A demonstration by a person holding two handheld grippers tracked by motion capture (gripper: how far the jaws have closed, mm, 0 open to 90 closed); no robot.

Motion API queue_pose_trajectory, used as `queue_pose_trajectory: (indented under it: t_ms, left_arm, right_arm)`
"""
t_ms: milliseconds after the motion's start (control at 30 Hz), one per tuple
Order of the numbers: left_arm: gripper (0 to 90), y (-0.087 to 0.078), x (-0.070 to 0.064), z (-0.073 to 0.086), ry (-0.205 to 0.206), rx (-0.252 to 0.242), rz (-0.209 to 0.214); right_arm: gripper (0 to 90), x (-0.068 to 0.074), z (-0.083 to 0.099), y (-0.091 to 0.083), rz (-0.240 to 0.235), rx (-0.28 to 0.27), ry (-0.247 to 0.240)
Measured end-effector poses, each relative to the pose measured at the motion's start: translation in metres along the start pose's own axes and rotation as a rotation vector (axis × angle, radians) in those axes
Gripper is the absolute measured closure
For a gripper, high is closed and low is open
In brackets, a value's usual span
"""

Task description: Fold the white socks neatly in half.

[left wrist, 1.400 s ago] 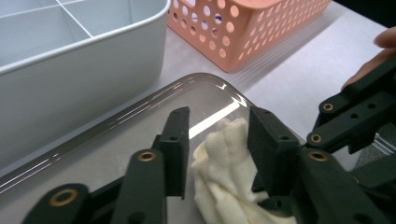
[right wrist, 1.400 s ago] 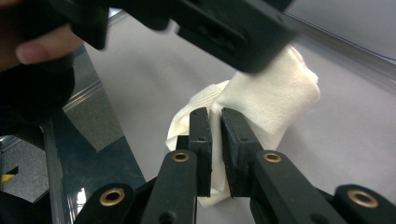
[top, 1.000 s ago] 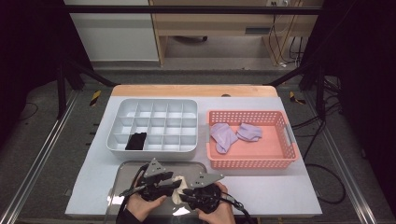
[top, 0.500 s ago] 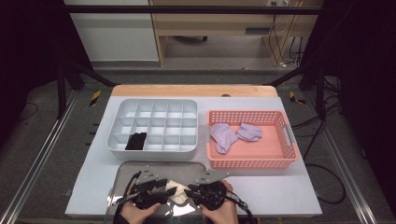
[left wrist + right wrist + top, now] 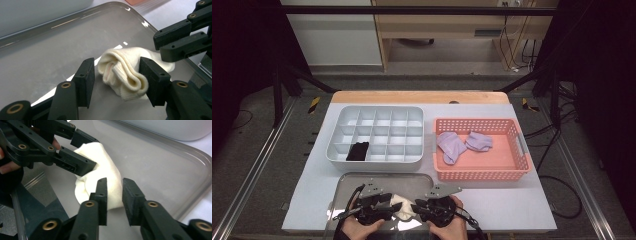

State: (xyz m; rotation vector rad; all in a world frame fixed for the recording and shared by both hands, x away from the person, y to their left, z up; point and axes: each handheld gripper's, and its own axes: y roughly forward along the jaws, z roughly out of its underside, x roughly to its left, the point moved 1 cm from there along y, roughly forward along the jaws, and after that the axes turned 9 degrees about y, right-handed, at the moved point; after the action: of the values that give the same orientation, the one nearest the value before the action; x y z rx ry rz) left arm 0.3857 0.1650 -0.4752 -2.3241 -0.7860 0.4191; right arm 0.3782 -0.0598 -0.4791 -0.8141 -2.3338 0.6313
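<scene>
Folding a cream sock on the tray, one black sock already sorted.

Left to right: the black sock (image 5: 357,151) sits in a front-left cell of the grey organizer (image 5: 377,112); my left tool (image 5: 117,77) has its jaws apart around the cream sock (image 5: 125,72), bunched on the grey tray (image 5: 382,177) at the near table (image 5: 512,210) edge. My right tool (image 5: 114,195) is nearly closed, pinching the sock's edge, I judge. Two purple socks (image 5: 462,144) are left in the pink basket (image 5: 477,172). Both hands low, tools angled inward.
</scene>
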Motion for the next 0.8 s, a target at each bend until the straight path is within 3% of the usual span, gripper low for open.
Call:
queue_pose_trajectory:
  t_ms: [167, 467, 700, 800]
  left_arm:
    - [44.3, 0.004, -0.002, -0.001, 0.018, 0.008, 0.016]
    - [43.7, 0.009, -0.004, -0.004, 0.036, 0.012, 0.021]
    - [55.5, 0.011, -0.005, -0.007, -0.010, 0.037, 0.051]
    - [61.7, 0.010, -0.007, -0.008, -0.005, 0.040, 0.042]
  right_arm:
    - [83.6, -0.004, 0.005, 0.003, -0.001, 0.001, 0.015]
    - [85.0, -0.009, 0.005, 0.006, 0.016, 0.000, 0.016]
    - [80.7, -0.011, 0.005, 0.006, 0.021, 0.000, 0.024]
    - [79.7, -0.012, 0.004, 0.006, 0.020, 0.003, 0.029]
